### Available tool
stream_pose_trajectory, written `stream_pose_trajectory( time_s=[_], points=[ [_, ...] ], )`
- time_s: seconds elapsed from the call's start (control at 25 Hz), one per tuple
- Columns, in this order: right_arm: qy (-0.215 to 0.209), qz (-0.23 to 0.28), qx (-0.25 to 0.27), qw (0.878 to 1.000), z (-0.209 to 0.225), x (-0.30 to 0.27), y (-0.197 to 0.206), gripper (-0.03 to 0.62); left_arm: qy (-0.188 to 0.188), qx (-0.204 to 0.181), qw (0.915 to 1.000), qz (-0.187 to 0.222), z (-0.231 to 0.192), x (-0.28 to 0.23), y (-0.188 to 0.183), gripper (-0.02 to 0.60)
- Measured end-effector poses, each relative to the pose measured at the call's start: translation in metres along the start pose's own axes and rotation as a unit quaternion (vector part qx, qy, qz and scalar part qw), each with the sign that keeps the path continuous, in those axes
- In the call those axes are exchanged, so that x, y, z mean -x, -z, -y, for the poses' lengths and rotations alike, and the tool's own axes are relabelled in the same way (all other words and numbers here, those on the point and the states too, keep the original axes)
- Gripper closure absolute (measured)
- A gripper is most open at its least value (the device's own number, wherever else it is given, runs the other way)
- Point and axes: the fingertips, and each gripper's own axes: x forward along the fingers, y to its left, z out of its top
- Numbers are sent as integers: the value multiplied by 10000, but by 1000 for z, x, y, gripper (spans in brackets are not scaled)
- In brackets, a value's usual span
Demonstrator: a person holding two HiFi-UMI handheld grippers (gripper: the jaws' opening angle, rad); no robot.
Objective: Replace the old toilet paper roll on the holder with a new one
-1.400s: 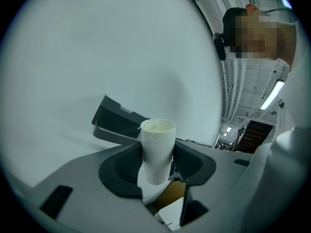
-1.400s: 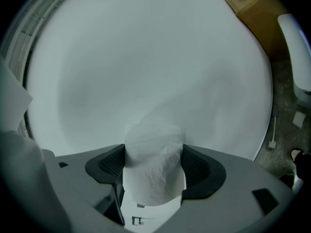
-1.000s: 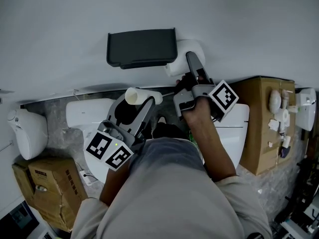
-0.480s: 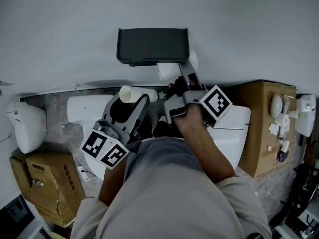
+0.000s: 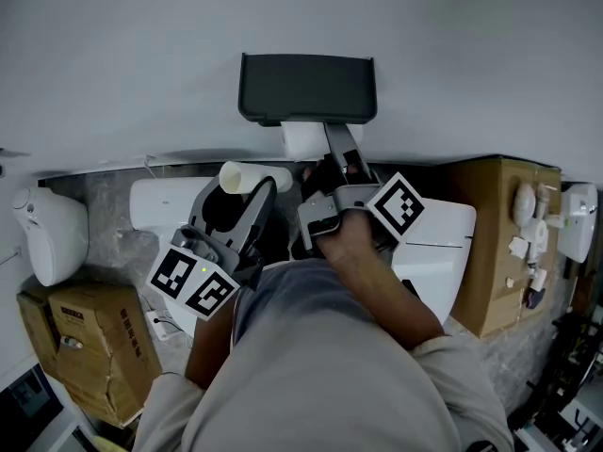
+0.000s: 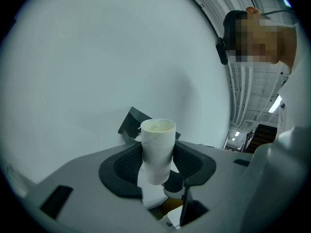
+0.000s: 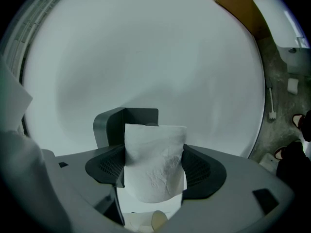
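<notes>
We hold the new roll [image 7: 155, 166] clamped in our right gripper [image 5: 323, 149], the holder [image 5: 306, 88] dead ahead just behind it — the left gripper [image 5: 247, 194], gripping the old tube [image 6: 157, 149], sits farther back.

Both arms reach forward, left gripper [image 5: 247, 185] and right gripper [image 5: 325, 139] roughly level, each with jaws gripping.
</notes>
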Motion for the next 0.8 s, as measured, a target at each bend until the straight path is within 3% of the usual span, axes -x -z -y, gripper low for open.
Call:
stream_pose_trajectory(
  time_s=[0.28,0.8],
  points=[
    [-151,-589,102,9981,-16,-7,84,229,-64,-14,9998,163,-24,44,-25,393],
    [-385,-795,52,9961,-21,-2,86,227,-49,43,9998,181,-23,41,-22,393]
  ],
)
